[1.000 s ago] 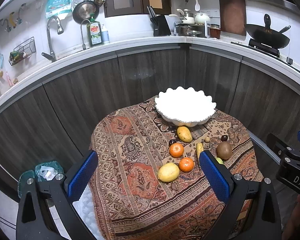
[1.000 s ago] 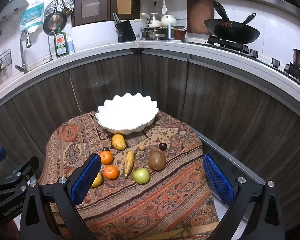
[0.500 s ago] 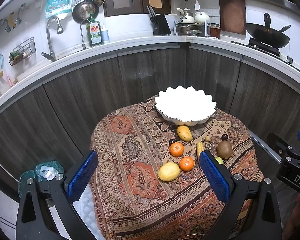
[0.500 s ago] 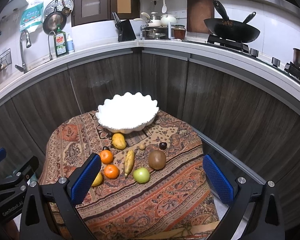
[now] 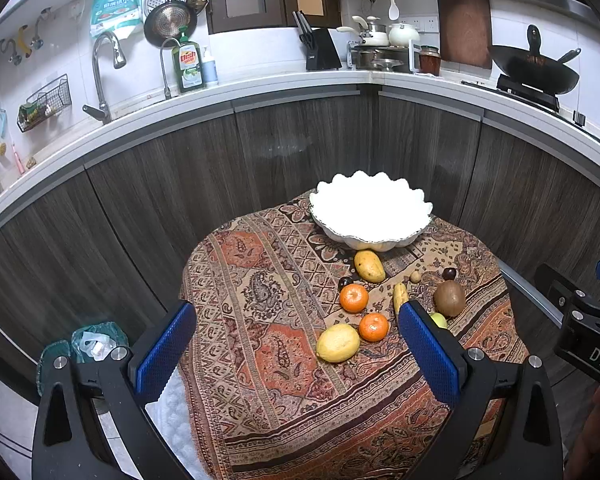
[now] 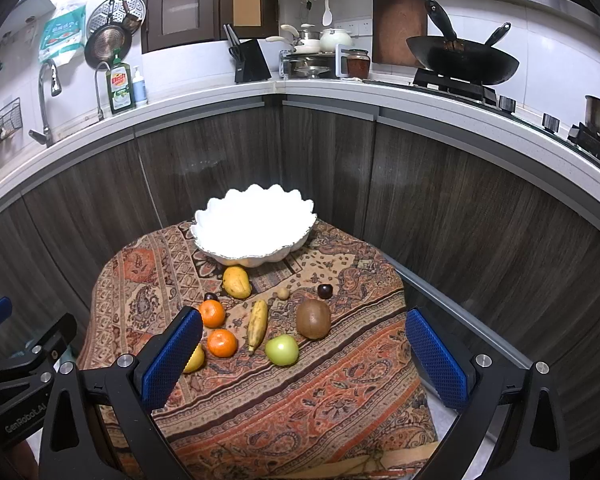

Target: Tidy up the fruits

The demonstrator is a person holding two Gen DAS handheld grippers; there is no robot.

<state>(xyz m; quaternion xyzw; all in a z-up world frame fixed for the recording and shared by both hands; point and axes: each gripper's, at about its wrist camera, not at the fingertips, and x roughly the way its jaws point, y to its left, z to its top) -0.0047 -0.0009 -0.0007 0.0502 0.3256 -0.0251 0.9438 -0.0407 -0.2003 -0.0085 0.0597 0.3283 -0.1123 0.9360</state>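
Note:
A white scalloped bowl (image 5: 370, 214) (image 6: 254, 226) stands at the far end of a small table under a patterned cloth (image 5: 268, 320). In front of it lie a mango (image 6: 237, 282), two tangerines (image 6: 212, 314) (image 6: 222, 343), a banana (image 6: 258, 324), a kiwi (image 6: 313, 319), a green apple (image 6: 282, 350), a lemon (image 5: 337, 343), two dark plums (image 6: 325, 291) and a small tan fruit (image 6: 284, 293). My left gripper (image 5: 298, 354) is open above the cloth's near side. My right gripper (image 6: 304, 356) is open too, hovering short of the fruit, nothing held.
Dark wood cabinet fronts (image 5: 300, 152) curve closely behind the table under a white counter (image 6: 340, 98) with a sink tap, dish soap, knife block and a wok. A bin with a green bag (image 5: 94, 346) stands on the floor left of the table.

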